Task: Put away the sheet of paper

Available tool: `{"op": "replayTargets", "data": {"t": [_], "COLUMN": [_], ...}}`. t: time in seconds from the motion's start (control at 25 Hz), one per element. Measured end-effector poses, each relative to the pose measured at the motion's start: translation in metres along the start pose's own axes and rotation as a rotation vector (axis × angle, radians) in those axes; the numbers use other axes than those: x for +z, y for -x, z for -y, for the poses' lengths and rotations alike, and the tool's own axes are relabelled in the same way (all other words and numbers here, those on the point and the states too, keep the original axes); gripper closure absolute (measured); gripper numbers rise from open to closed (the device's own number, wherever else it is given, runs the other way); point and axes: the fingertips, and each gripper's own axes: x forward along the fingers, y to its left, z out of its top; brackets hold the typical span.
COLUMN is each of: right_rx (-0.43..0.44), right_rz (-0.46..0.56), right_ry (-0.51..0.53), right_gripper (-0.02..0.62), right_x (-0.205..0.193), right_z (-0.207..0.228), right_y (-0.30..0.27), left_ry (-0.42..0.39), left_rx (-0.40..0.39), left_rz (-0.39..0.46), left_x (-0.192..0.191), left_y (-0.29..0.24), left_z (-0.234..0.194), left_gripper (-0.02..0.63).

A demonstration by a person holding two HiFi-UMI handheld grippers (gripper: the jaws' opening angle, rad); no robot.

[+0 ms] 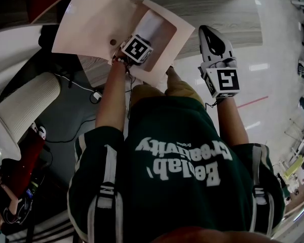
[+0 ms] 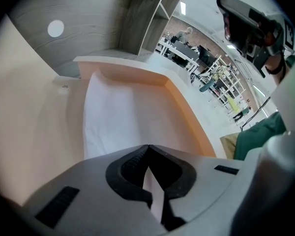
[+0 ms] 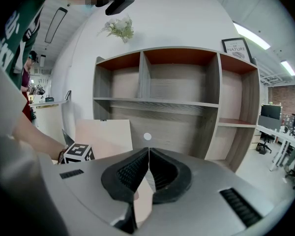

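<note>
A white sheet of paper point(image 2: 118, 117) lies inside an open beige box point(image 2: 184, 112), and it also shows in the head view, the sheet point(image 1: 156, 25) within the box's rim point(image 1: 181, 30). The box's flat lid point(image 1: 93, 19) spreads to the left. My left gripper point(image 2: 148, 146) points down into the box, jaws together with the sheet's near edge pinched at their tips; from the head view the left gripper point(image 1: 146, 40) sits under its marker cube. My right gripper point(image 1: 209, 32) hangs to the right of the box, shut and empty; its jaws point(image 3: 148, 149) face the shelves.
A grey wood-grain shelf unit point(image 3: 187, 97) with open cubbies stands behind the box, a plant point(image 3: 119, 29) on top. Cables point(image 1: 86, 87) trail over the dark floor at left beside a white rounded counter point(image 1: 25, 103). Glossy pale floor point(image 1: 273, 59) lies to the right.
</note>
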Motion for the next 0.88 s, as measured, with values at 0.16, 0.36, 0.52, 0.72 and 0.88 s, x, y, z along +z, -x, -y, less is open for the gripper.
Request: {"op": "replayTargets", "data": {"t": [0.16,0.36,0.52,0.72,0.88], "right_rx": [0.001,0.005,0.001,-0.011,-0.030], "right_rz": [0.011,0.035,0.072,0.098,0.101], "right_ry": [0.001,0.005,0.008,0.007,0.005], "right_gripper": [0.561,0.561,0.561,0.561,0.561], "right_x": [0.011,0.032,0.047,0.064,0.063], "right_z": [-0.003,-0.015,-0.032,-0.051,-0.064], "right_y": [-0.002,-0.009,-0.003,0.007,0.008], "left_ry": [0.008,-0.003,-0.027,-0.058,-0.078], "left_rx": [0.018,0.082,0.178,0.275,0.347], "left_rz": [0.019,0.100,0.245,0.452,0.601], "left_x": [0.004,0.019,0.035,0.056,0.067], "left_y": [0.017,0.052,0.096,0.166,0.216], "left_z": [-0.004,-0.012,-0.003,0.017,0.020], "left_gripper": [0.587,0.586,0.586,0.587,0.587]}}
